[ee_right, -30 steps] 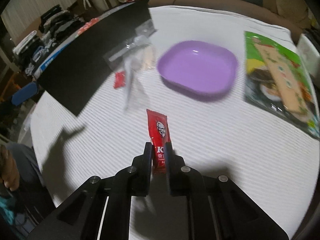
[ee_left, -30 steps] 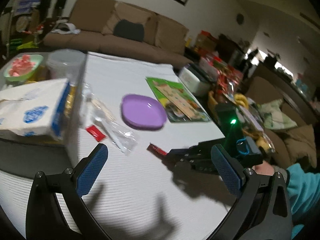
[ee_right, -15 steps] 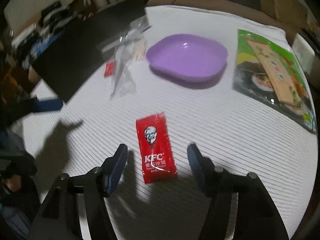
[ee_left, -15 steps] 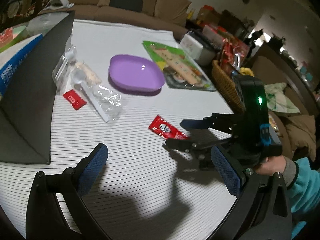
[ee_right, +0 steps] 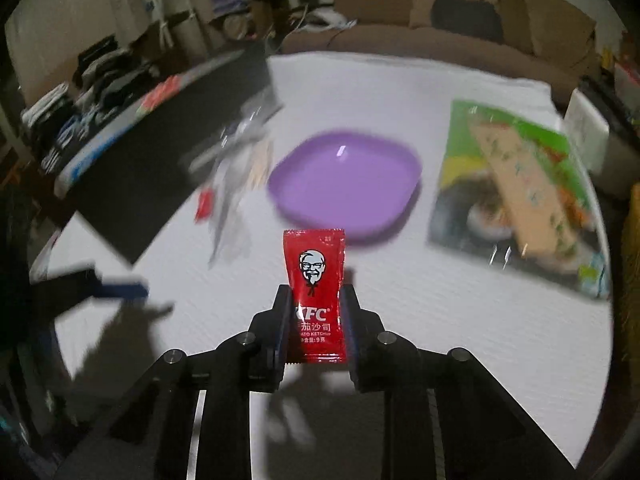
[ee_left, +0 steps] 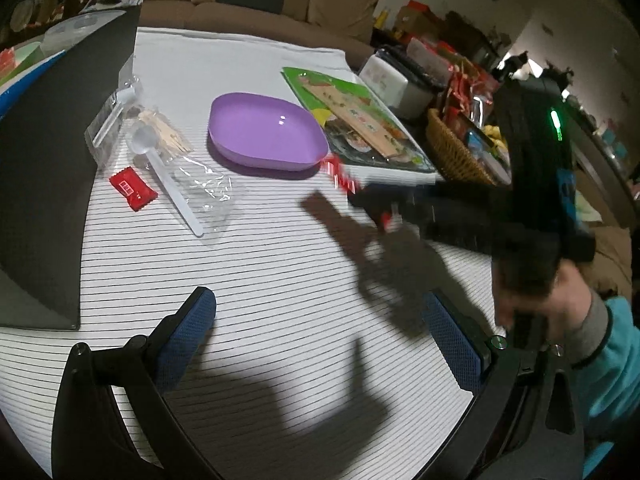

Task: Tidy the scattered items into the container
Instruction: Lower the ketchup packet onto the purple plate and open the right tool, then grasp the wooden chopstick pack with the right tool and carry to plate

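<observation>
Striped tablecloth [ee_left: 280, 280] blurs behind right gripper [ee_right: 316, 320] clamping ketchup sachet [ee_right: 316, 280].

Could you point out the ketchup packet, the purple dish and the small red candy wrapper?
ketchup packet [ee_right: 314, 276], right wrist view, printed face.
purple dish [ee_left: 260, 130], left wrist view, inner floor.
red candy wrapper [ee_left: 132, 188], left wrist view, centre.

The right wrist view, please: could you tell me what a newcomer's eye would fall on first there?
First, the red ketchup packet, upright between the fingers of the right gripper, dead centre; the jaws have just been closing and now pinch its lower half. Right behind it sits the purple dish, empty on the white table. A green printed sheet lies flat to the dish's right.
</observation>
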A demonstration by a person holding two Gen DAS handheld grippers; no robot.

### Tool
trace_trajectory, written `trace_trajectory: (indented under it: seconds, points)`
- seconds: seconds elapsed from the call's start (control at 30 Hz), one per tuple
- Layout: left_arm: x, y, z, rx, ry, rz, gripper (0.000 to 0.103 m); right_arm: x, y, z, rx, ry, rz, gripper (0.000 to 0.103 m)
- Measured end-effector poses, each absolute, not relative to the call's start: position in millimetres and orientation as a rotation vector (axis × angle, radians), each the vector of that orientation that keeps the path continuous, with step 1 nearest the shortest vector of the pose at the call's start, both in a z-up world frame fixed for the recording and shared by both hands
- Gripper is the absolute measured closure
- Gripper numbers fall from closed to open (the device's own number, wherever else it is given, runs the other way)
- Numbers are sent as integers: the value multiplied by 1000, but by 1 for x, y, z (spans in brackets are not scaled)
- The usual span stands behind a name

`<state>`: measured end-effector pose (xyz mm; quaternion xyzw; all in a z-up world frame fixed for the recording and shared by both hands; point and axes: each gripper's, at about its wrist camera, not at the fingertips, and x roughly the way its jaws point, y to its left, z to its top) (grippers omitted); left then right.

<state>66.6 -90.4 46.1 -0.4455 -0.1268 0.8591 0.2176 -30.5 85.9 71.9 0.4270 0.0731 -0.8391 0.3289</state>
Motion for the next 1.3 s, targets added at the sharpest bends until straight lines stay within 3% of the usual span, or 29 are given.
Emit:
trace_trajectory:
  seconds: [0.13,0.27,0.43,0.63,0.87,1.03,1.17,1.2,1.27,1.3]
  points:
    - [66,-97,51,-1208,-391,2394,0,-70,64,88,1080,164,-2223,79]
    - [66,-103,55,-1187,-417,2412,0,-103,38,80,1141,205,-2256,66]
    - [67,-109,56,-1178,-437,2409,0,-113,35,86,1100,62,-2241,53]
    - [65,-112,56,-1189,-462,2398,0,-117,-16,97,1053,136,-2163,52]
    - [63,-109,57,-1187,-440,2414,0,-146,-90,64,1163,258,-2079,59]
    - [62,-106,58,-1186,-439,2398,0,-156,-109,42,1208,314,-2072,60]
    - [61,-106,60,-1184,-451,2390,0,-144,-126,31,1177,464,-2059,58]
    - [60,-106,60,-1184,-455,2390,0,-139,-130,30,1156,519,-2066,60]
    - [60,-106,59,-1185,-457,2392,0,-133,-134,31,1138,538,-2049,78]
    - [60,-106,59,-1187,-457,2394,0,-132,-135,31,1141,540,-2040,81]
